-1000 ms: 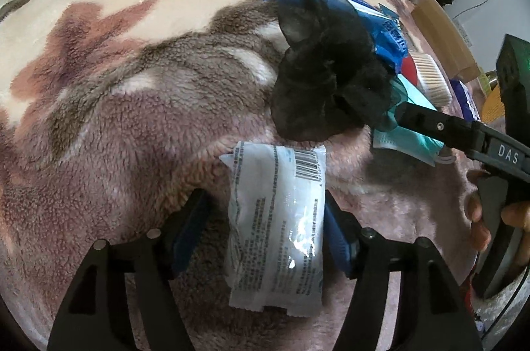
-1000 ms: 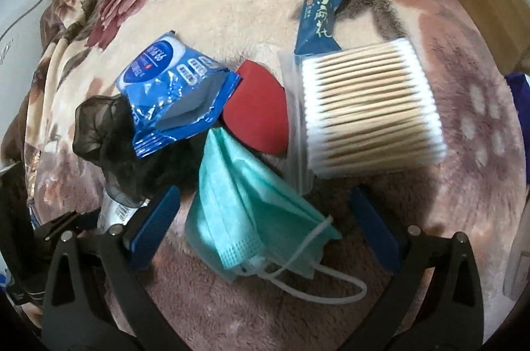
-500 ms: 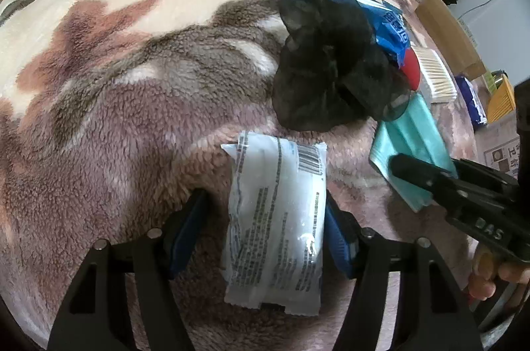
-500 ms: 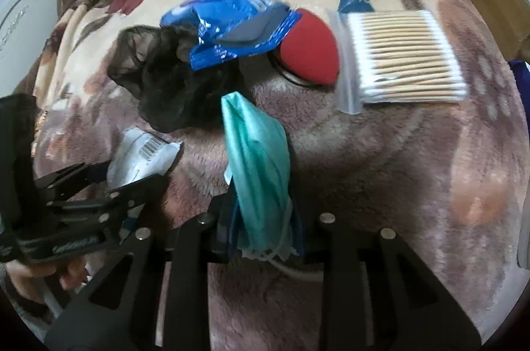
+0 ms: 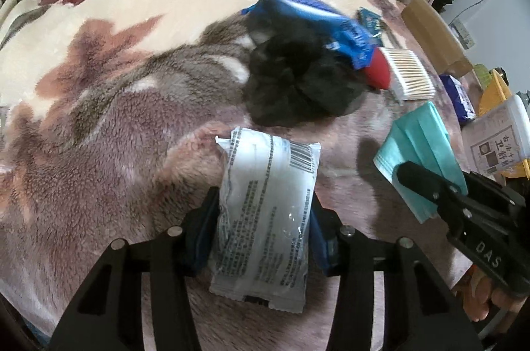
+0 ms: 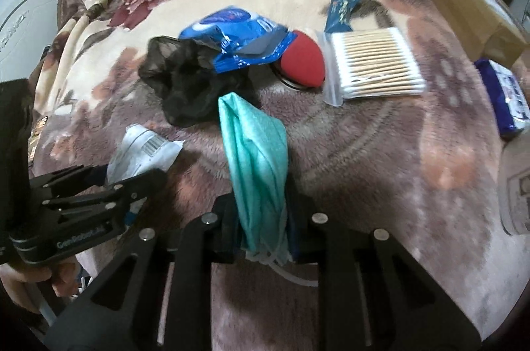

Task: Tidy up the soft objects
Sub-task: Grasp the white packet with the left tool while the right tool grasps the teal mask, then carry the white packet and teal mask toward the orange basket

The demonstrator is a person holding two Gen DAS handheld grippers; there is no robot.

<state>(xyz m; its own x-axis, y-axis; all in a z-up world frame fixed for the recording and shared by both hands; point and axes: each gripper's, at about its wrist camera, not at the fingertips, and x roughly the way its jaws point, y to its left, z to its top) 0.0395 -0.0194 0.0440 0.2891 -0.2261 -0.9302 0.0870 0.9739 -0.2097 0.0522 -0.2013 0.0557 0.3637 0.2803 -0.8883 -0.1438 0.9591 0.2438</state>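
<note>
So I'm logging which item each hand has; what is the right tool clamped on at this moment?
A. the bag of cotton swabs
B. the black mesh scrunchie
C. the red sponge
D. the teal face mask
D. In the right wrist view the right tool is closed on the bunched teal face mask, while the cotton swabs, red sponge and black scrunchie lie apart on the blanket.

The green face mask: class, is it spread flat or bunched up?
Bunched. The green face mask is gathered into lengthwise folds, pinched between the right tongs, with an ear loop trailing below.
</note>
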